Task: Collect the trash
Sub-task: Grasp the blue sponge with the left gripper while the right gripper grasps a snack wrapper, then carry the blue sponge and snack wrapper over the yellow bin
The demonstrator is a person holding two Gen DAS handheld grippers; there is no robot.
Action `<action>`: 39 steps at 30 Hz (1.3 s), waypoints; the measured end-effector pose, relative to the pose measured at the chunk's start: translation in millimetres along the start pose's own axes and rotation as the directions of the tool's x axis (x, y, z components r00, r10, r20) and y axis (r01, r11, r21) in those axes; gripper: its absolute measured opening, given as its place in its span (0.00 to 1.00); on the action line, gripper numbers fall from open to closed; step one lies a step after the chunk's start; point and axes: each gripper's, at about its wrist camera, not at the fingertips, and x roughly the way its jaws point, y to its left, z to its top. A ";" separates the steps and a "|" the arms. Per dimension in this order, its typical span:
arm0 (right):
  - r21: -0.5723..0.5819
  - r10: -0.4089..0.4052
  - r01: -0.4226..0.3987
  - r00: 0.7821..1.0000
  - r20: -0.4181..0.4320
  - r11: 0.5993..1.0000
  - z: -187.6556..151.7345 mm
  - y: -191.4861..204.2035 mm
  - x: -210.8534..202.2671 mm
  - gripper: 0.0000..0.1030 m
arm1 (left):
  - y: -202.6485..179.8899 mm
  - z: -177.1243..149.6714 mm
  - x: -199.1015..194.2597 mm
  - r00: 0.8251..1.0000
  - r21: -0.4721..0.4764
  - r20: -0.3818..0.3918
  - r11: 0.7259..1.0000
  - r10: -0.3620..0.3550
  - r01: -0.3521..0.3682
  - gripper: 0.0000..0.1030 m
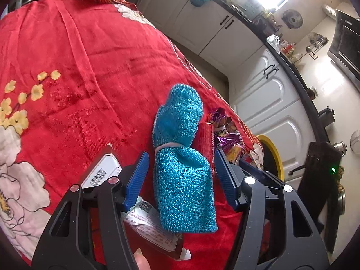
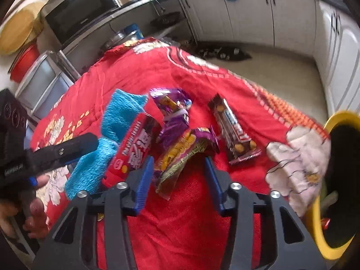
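A: Two hand-held grippers are over the table point(image 2: 186, 220), which is draped in a red flowered cloth. How much trash is in?

B: Hard to say. The yellow-rimmed bin point(image 2: 315, 216) sits just off the table's edge at the right, and I glimpse something inside, but I cannot make out what. Most of the litter lies on the cloth.

A: What is left?

B: A purple-and-yellow snack wrapper point(image 2: 180, 155), a second purple wrapper point(image 2: 173, 110) behind it, a brown candy bar wrapper point(image 2: 234, 130) to the right and a red box point(image 2: 135, 146) to the left. Near the left side there is also a blue mesh bundle point(image 1: 182, 168), a white card with a code point(image 1: 101, 171) and a printed packet point(image 1: 153, 225).

A: And the grippers?

B: The right hand-held gripper point(image 2: 180, 177) has its jaws apart, with the near end of the purple-and-yellow wrapper between them; the pads do not seem to press on it. The left hand-held gripper point(image 1: 180, 177) straddles the blue bundle, jaws apart, a gap showing on both sides.

A: So, early on?

B: I judge so: nothing is lifted yet, and nearly every piece waits to be carried to the bin.
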 end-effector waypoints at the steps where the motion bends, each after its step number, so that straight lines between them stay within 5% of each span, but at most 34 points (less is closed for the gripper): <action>1: 0.004 0.001 -0.001 1.000 -0.004 1.000 0.1 -1.4 2.2 0.38 | 0.5 -0.2 2.0 1.000 0.000 -0.005 1.000 0.004 -0.004 0.51; 9: 0.032 0.044 -0.044 0.999 -0.009 0.999 0.0 -6.5 6.4 0.16 | -4.0 3.8 8.7 0.998 0.053 -0.017 0.997 0.053 -0.052 0.49; 12: 0.031 0.048 -0.048 0.999 -0.004 0.998 -2.7 -6.9 2.8 0.14 | -9.5 3.6 11.2 0.998 0.078 -0.023 0.995 0.056 -0.054 0.38; 23: 0.008 0.042 -0.043 0.999 0.024 0.999 -17.2 -3.0 -19.8 0.12 | -15.7 -1.3 8.3 0.996 0.110 -0.019 0.990 0.086 -0.083 0.18; 39: -0.030 0.065 -0.063 0.992 0.104 0.998 -26.9 2.1 -70.3 0.12 | -40.6 -0.5 -44.2 0.988 0.145 0.133 0.985 0.073 -0.092 0.17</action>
